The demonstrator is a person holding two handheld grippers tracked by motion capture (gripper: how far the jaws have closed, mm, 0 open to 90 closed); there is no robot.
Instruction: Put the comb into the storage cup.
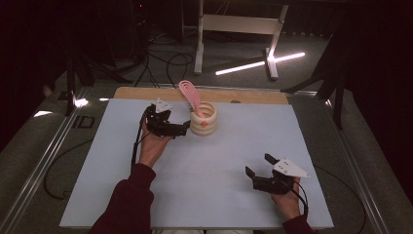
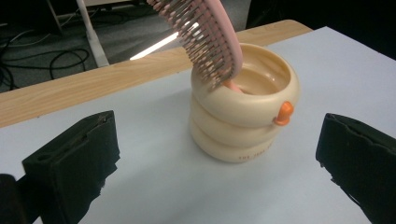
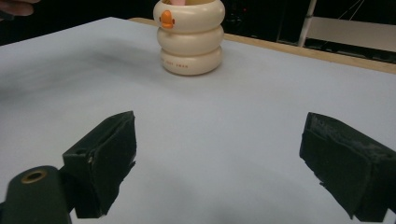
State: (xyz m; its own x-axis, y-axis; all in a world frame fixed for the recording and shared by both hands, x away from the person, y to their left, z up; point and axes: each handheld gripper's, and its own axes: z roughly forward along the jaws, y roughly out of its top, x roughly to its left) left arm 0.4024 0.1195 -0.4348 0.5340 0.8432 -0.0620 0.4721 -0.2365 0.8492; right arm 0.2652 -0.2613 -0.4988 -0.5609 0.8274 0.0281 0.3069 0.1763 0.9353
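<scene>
A pink plastic hairbrush point(image 1: 188, 92) is stood in a cream ringed cup point(image 1: 204, 120). Just beside the cup, the spread left gripper point(image 1: 184, 127) is empty; a grasp seems next. The right gripper point(image 1: 256, 165), well apart, is spread too.

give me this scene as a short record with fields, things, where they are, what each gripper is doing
surface: pale blue-grey mat on a wooden table
holder: cream ribbed three-ring plastic cup with an orange knob, upright, toward the far middle of the mat
brush: pink plastic hairbrush, handle down in the cup, bristled head leaning out over the rim
left gripper: open, just left of the cup, not touching it
right gripper: open, holds nothing, near the mat's front right, well apart from the cup
fingers: black padded, bare mat between them
</scene>
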